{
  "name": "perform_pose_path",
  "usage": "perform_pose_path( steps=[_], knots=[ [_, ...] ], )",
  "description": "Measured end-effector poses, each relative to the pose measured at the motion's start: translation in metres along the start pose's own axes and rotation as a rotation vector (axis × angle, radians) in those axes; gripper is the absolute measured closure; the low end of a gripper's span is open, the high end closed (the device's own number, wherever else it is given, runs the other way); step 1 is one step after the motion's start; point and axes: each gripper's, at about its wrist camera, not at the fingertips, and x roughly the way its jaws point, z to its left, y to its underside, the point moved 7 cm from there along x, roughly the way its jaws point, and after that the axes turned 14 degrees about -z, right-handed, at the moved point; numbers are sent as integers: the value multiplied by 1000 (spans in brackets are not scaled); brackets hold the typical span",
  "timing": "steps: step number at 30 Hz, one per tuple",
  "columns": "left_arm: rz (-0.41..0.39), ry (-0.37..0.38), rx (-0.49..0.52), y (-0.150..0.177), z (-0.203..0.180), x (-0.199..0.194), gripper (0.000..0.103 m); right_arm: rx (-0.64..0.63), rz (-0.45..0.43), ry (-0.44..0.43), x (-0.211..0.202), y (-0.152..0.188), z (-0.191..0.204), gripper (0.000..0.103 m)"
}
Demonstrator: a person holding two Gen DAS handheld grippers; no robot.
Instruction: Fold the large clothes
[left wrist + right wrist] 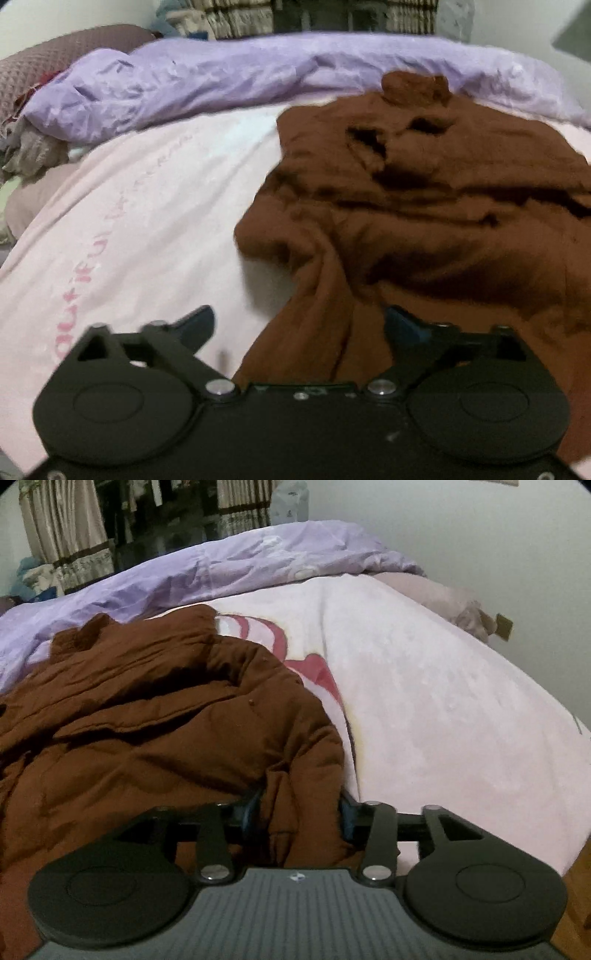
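Note:
A large brown padded jacket [424, 206] lies crumpled on a pink blanket [147, 206], its collar toward the far side. My left gripper [299, 325] is open, its fingers wide apart over the jacket's near left edge, with fabric lying between them. In the right wrist view the jacket [155, 720] fills the left half. My right gripper [297, 812] has its jaws closed in on a thick fold of the jacket's near right edge, with the cloth bunched between the blue pads.
A rumpled purple duvet [229, 81] lies along the far side of the bed and shows in the right wrist view too [221, 568]. A brown pillow [44, 55] sits far left. Curtains [66, 528] hang behind. The blanket's right edge drops to a wooden floor [576, 897].

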Motion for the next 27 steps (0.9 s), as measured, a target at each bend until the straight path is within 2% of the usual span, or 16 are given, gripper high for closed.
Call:
perform_pose_path(
  steps=[2,3,5,7,10,13,17,19,20,21,22,23,25,27],
  knots=[
    [55,12,-11,13,7,-3,0,3,6,-5,-7,1,-2,18],
    [76,30,-34,19,11,-4,0,-7,8,3,-10,2,-3,16],
    [97,80,-103,30,12,-10,0,-29,26,4,-15,7,-6,16],
    [82,101,-143,34,12,-14,0,-21,44,-24,-20,11,-8,16],
    [74,100,-112,34,7,-13,0,-14,74,-67,-23,14,-8,13],
    [79,109,-105,32,6,-8,0,-86,117,-59,-20,14,-4,10],
    [60,113,-112,34,9,-11,2,-29,137,-67,-23,17,-11,11],
    [33,110,-102,32,7,-16,18,2,130,-73,-22,21,-15,18],
    [22,113,-106,31,6,-18,36,2,119,-66,-22,22,-14,35],
    [12,124,-116,28,4,-20,61,7,112,-67,-23,21,-12,48],
    [8,130,-126,25,2,-21,70,26,114,-90,-24,19,-9,65],
    [4,138,-135,22,1,-23,81,46,114,-93,-27,16,-6,71],
    [-16,125,-131,16,-2,-26,85,31,93,-86,-32,11,0,81],
    [-56,130,-100,5,-5,-31,87,36,61,-98,-39,2,8,82]
  ],
)
